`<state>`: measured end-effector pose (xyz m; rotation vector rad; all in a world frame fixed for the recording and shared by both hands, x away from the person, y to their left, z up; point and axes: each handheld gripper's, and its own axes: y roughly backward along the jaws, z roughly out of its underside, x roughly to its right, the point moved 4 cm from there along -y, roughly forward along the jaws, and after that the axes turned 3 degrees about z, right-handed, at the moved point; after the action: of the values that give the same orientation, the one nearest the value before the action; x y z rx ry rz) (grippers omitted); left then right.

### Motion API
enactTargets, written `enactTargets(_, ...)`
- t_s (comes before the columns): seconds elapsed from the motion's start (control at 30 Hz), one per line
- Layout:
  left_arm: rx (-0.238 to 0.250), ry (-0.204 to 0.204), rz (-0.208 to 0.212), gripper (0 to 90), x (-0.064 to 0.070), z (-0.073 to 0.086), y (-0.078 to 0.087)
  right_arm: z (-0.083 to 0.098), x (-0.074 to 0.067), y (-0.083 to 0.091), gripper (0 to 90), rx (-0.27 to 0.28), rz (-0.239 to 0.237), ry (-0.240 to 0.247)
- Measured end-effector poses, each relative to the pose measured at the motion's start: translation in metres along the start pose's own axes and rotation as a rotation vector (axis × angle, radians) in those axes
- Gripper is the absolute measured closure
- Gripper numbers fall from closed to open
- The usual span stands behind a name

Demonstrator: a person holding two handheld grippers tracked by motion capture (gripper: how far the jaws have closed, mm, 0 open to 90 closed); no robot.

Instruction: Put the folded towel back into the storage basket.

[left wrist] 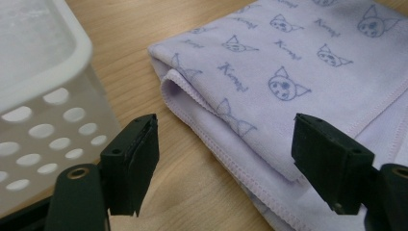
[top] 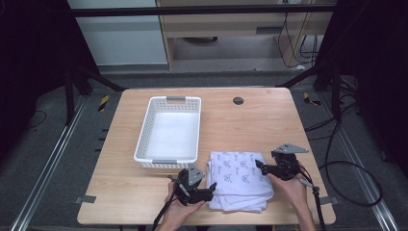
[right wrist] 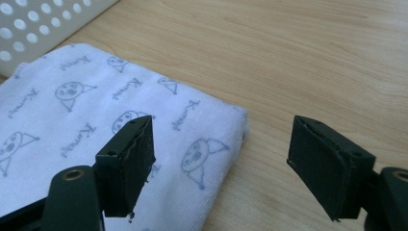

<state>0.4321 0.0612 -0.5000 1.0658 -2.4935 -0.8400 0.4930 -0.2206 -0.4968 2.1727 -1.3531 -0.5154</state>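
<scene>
Jaws spread wide on left gripper [top: 210, 188] and right gripper [top: 260, 166], flanking folded towel [top: 239, 179] edges beside basket [top: 169, 132]

My left gripper [top: 210, 188] and right gripper [top: 260, 166] sit low, jaws spread wide, a hand [top: 179, 210] behind each.

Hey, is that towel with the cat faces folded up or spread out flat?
Folded. The towel lies as a compact rectangle beside the basket, and the left gripper view shows stacked layers with hemmed edges along its side.
</scene>
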Motion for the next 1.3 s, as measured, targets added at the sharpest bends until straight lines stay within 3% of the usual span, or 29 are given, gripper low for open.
enactTargets(0.33, -0.025, 0.017, 0.008, 24.0, 0.0, 0.005, -0.012, 0.004, -0.001, -0.01, 29.5, -0.004, -0.02, -0.005)
enactTargets(0.7, -0.042, 0.018, 0.007, 23.6, 0.003, 0.01, -0.021, 0.01, -0.002, -0.02, 36.0, -0.079, -0.021, -0.005)
enactTargets(0.97, -0.045, 0.012, 0.002, 24.1, 0.004, 0.012, -0.024, 0.012, -0.003, -0.022, 45.4, -0.107, -0.052, -0.033)
enactTargets(1.3, -0.047, 0.024, 0.018, 24.4, 0.006, 0.013, -0.03, 0.014, -0.002, -0.026, 47.0, -0.114, -0.079, -0.067)
